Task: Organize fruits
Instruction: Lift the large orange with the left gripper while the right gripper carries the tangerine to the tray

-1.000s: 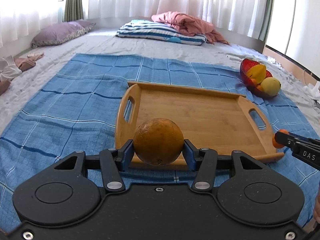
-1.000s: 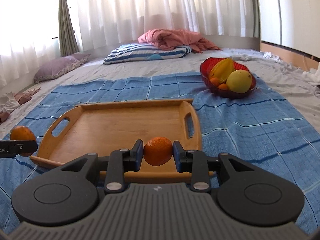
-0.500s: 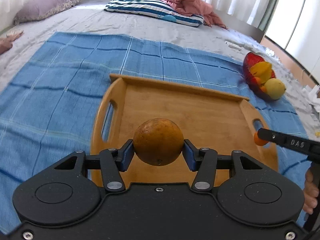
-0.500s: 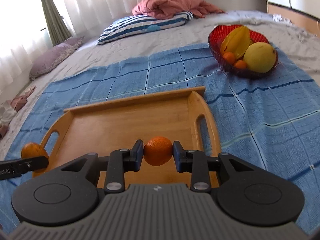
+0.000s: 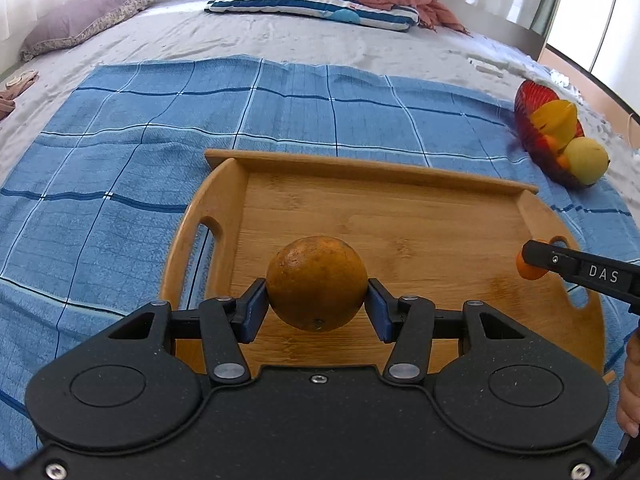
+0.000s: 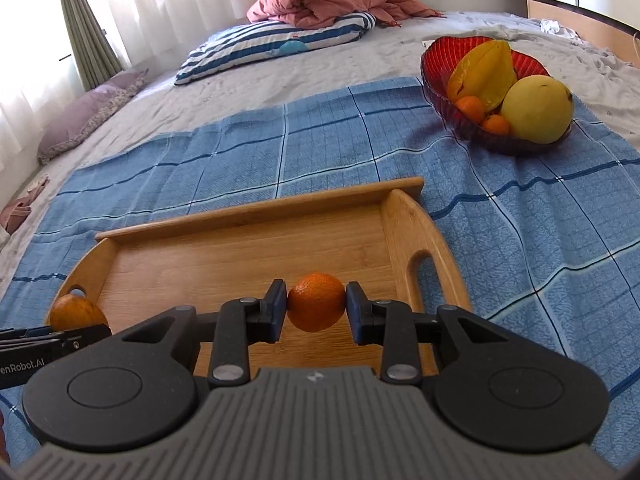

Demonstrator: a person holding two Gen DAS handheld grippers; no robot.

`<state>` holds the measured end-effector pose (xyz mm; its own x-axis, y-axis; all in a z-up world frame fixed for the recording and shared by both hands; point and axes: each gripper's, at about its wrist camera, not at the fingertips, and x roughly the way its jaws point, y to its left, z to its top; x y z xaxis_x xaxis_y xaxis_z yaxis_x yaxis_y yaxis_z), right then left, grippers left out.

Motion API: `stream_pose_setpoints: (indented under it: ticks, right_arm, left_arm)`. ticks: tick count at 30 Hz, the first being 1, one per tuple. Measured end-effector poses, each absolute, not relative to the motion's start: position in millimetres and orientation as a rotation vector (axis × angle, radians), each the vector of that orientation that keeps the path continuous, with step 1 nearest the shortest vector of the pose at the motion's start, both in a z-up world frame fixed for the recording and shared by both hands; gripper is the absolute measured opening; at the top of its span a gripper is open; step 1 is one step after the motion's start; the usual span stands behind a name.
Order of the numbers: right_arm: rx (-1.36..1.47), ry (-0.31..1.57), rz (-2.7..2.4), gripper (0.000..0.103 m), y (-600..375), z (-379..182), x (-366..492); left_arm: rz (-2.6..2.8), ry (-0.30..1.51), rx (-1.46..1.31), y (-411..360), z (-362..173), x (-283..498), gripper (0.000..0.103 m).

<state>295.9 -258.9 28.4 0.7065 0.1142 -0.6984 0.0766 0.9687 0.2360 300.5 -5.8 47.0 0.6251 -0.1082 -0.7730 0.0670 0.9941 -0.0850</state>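
Hovering over a wooden tray point(image 5: 400, 208) on a blue checked blanket point(image 5: 120, 168) spread on a bed point(image 5: 240, 40), two fruits are held ready to be set down; a large orange point(image 5: 317, 283) is pinched between the blue pads of the left tongs point(image 5: 317, 304), a small mandarin point(image 6: 316, 301) between those of the right tongs point(image 6: 316, 308). The tray floor lies directly below and just ahead of both fruits, so the coming move is judged to be a short drop rather than a reach; the tray's long axis runs side to side across both views, its handle slots at either end. The large orange is held over the tray's left half, the mandarin near its right handle; whether either fruit touches the wood cannot be told. Both tongs are closed only as far as the fruit allows, the left pair spread wider for the bigger fruit. A red bowl point(image 6: 440, 80), well apart to the right and nearer the right hand, is seen holding a starfruit point(image 6: 486, 72), a yellow fruit point(image 6: 538, 108) and two small oranges.
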Motion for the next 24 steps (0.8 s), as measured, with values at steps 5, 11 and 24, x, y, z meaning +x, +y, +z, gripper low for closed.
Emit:
stream_pose_setpoints:
  ticks: [5, 11, 24]
  right_arm:
    - [0.261, 0.786, 0.019, 0.036, -259, 25, 297]
    - [0.266, 0.786, 0.02, 0.036, -260, 20, 298]
    - [0.264, 0.789, 0.025, 0.036, -260, 21, 297]
  left_arm:
    - [-0.096, 0.888, -0.038, -10, 43, 303, 0.05]
    - [-0.092, 0.89, -0.036, -10, 38, 305, 0.05]
    - [-0.076, 0.881, -0.023, -13, 33, 306, 0.05]
